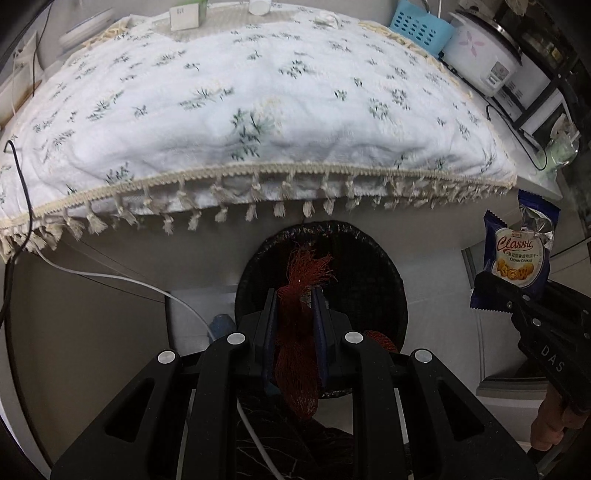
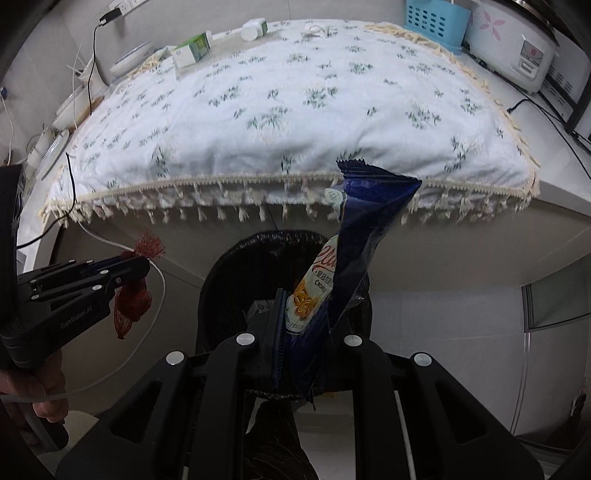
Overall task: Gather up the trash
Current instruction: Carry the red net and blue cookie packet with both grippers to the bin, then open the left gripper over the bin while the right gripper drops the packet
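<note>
- A red mesh net bag (image 1: 297, 343) is clamped between the jaws of the left gripper (image 1: 295, 314), held directly above the black trash bin (image 1: 369, 258); frayed net ends stick up past the fingertips.
- A blue cookie wrapper (image 2: 354, 251) (printed "Classic", torn open at the top) is pinched by the right gripper (image 2: 306, 325), also held over the bin's opening (image 2: 240, 266).
- In the right wrist view, the left gripper (image 2: 140, 267) is seen left of the bin, net bag (image 2: 131, 302) hanging below it.
- The bin is tucked below the table edge; a floral tablecloth (image 1: 258, 103) with a tasselled fringe overhangs just above the bin.
- A white cable (image 1: 147, 286) is draped left of the bin.
- Beyond the bin, at the table's far side: a carton (image 2: 192, 50), a white bottle (image 2: 253, 30), a blue basket (image 2: 436, 20), a rice cooker (image 2: 513, 48).
</note>
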### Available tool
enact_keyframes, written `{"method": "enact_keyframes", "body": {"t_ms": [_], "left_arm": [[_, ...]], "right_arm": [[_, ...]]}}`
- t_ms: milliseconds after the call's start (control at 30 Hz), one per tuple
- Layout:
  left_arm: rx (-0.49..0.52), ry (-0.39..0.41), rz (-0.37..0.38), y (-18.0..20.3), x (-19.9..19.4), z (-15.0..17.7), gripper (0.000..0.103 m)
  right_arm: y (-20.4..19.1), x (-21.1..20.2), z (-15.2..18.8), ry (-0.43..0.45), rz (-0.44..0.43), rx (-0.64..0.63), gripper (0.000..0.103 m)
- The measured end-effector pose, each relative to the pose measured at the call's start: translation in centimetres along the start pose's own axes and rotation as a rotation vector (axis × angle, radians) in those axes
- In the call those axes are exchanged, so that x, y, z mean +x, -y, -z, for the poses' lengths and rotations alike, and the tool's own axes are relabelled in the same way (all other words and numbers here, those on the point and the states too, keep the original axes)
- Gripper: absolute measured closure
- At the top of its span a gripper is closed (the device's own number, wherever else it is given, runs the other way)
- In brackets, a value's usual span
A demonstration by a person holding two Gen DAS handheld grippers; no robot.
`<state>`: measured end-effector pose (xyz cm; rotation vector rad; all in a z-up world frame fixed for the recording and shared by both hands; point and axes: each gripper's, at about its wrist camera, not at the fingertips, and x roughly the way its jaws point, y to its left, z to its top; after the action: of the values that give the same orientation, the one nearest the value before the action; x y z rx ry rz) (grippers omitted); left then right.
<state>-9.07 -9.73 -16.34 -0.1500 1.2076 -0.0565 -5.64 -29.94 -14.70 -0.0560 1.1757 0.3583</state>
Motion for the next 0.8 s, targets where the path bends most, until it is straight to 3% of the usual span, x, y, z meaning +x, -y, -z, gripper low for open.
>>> {"method": "enact_keyframes", "body": {"t_ms": [800], "left_arm": [[0.124,-0.070,0.063,4.7,6.4,0.9,0.081]], "right_arm": [[1.8,2.2,3.3,-0.077,0.031,0.096,0.090]]}}
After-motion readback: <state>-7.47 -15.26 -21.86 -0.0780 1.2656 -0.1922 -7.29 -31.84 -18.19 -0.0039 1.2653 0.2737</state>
